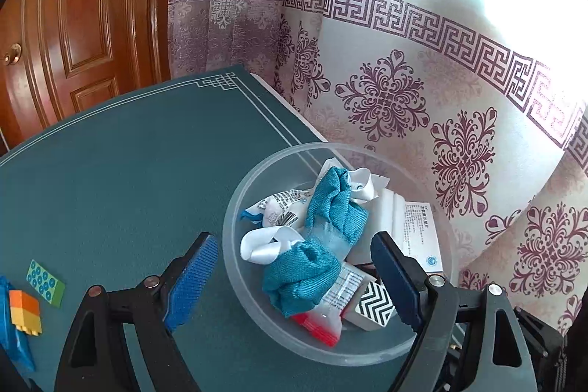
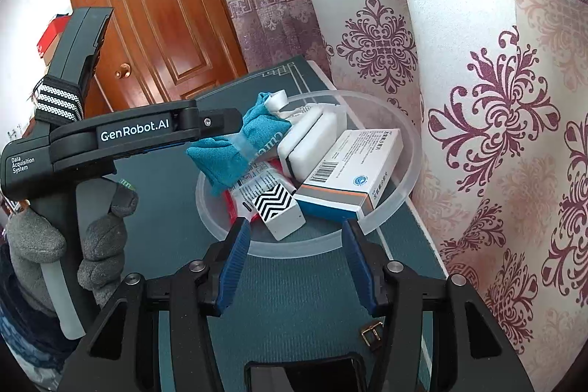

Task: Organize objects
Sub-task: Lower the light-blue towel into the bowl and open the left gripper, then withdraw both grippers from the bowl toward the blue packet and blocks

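Note:
A clear round bowl [image 1: 235, 193] [image 2: 400, 186] stands at the table's right edge. It holds a teal cloth bundle tied with white ribbon [image 1: 319, 226] [image 2: 235, 146], a white and blue medicine box [image 2: 349, 171], a zigzag-patterned block [image 2: 279, 208], a white block [image 2: 312, 142] and a red and white packet [image 1: 319, 322]. My left gripper [image 1: 294, 281] hangs open over the bowl, its pads on either side of the cloth and clear of it. My right gripper [image 2: 297, 263] stands open at the bowl's near rim with nothing between its fingers.
A green studded brick [image 1: 45, 283] and an orange brick [image 1: 25, 311] lie on the teal table mat [image 1: 128, 171] at the left. A gloved hand [image 2: 106, 237] holds the left gripper's handle. A small buckle [image 2: 371, 333] lies near the right edge. A patterned curtain [image 2: 496, 135] hangs close behind.

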The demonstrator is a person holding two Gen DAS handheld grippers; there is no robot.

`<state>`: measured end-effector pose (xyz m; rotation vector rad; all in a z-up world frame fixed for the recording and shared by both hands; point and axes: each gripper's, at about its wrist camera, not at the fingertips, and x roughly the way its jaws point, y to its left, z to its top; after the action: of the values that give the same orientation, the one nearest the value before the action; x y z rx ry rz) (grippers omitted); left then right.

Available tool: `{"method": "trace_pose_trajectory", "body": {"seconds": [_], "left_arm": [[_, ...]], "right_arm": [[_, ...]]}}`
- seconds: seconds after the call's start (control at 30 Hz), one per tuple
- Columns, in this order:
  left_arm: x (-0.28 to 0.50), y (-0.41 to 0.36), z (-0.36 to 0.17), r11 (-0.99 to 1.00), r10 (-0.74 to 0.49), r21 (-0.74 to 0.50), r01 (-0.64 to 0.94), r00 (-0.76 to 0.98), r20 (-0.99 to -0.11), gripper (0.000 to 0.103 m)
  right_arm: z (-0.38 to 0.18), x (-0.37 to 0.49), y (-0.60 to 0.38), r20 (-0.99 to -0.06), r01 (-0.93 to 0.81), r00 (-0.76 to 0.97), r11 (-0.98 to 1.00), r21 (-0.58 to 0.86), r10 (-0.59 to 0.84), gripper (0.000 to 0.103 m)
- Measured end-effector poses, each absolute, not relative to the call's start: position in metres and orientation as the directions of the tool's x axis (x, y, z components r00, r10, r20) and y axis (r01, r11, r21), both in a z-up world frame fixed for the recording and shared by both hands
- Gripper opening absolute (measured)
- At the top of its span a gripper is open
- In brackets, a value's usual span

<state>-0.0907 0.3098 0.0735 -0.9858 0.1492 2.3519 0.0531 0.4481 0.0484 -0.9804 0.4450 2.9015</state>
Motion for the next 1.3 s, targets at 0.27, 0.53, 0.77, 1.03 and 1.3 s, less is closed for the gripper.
{"method": "trace_pose_trajectory", "body": {"seconds": [0.27, 0.53, 0.77, 1.03, 1.3], "left_arm": [[-0.082, 0.291, 0.074, -0.849, 0.429, -0.076, -0.524, -0.596, -0.678, 0.097], [-0.074, 0.269, 0.076, -0.877, 0.376, -0.031, -0.480, -0.642, -0.668, 0.100], [-0.063, 0.251, 0.080, -0.895, 0.324, 0.035, -0.445, -0.701, -0.635, 0.102], [-0.051, 0.231, 0.078, -0.900, 0.270, 0.115, -0.421, -0.743, -0.612, 0.102], [-0.049, 0.201, 0.076, -0.918, 0.229, 0.124, -0.376, -0.759, -0.610, 0.102]], "right_arm": [[0.048, 0.053, 0.439, -0.610, -0.122, -0.791, -0.964, 0.236, -0.049, 0.054], [0.047, 0.053, 0.425, -0.621, -0.105, -0.781, -0.969, 0.224, -0.060, 0.055], [0.047, 0.054, 0.411, -0.629, -0.089, -0.775, -0.972, 0.215, -0.068, 0.061], [0.043, 0.052, 0.386, -0.650, -0.055, -0.755, -0.978, 0.199, -0.090, 0.061], [0.038, 0.048, 0.358, -0.672, -0.016, -0.730, -0.981, 0.194, -0.121, 0.061]]}}
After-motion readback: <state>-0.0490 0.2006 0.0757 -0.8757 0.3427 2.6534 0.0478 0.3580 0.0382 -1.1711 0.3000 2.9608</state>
